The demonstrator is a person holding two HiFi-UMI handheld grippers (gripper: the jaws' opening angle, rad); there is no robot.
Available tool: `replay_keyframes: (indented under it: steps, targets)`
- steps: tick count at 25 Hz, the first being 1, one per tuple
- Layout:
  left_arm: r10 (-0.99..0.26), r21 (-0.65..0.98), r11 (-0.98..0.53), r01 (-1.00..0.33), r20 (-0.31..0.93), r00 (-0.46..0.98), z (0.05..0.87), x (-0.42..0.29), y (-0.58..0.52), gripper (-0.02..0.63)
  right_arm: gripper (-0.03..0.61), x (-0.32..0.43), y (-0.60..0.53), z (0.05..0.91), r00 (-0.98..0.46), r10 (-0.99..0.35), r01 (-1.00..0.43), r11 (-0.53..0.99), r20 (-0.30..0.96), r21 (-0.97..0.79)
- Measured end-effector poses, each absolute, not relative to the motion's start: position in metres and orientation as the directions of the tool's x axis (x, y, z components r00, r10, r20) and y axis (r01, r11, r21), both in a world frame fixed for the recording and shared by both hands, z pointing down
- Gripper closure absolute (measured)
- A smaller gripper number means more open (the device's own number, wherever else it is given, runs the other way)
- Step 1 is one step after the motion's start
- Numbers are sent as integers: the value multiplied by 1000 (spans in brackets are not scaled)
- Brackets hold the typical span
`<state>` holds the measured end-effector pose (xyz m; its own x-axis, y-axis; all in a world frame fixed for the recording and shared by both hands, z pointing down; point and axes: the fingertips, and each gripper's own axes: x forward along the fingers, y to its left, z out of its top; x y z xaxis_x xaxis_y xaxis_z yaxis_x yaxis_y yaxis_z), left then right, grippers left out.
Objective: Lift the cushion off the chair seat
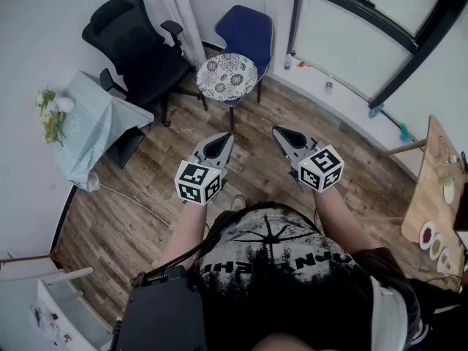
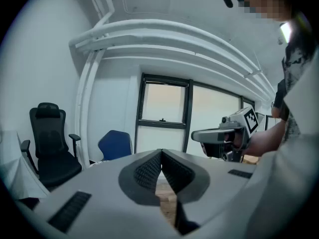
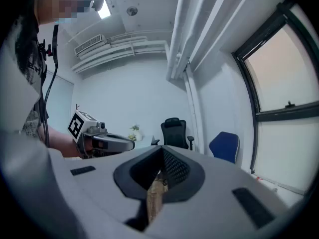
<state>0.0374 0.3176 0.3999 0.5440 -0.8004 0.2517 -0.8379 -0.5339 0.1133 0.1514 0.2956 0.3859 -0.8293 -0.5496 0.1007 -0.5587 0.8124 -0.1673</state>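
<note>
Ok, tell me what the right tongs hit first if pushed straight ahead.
Probably the black office chair, in line beyond the right tongs, though depth is unclear; the blue chair sits aside.

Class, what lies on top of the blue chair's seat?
A round patterned cushion lies on the blue chair, covering its seat; the seat surface beneath is hidden.

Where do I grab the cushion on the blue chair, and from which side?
Probably its near rim, from the front: the cushion lies flat with that edge free, and the backrest blocks the far side.
</note>
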Motion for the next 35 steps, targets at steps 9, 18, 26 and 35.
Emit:
replay_keyframes:
  steps: [9,18,26,35]
  targets:
    - [-796,89,-545,-834,259,548,401,40,302,598,560,155,279,383,-819,-568,-571,795,81,-203]
    - [-789,108,-553,-826,249,561,404,18,284,598,558,128,265,389,-826,-556,-561,794,93,-236]
    - [-783,128,-560,-818,240,574,412,-20,263,598,558,90,245,395,-814,-571,-580,782,109,-227]
    - [-761,126,-595,-794,231,607,419,-75,239,598,558,40,224,407,-786,-604,-618,761,131,-199]
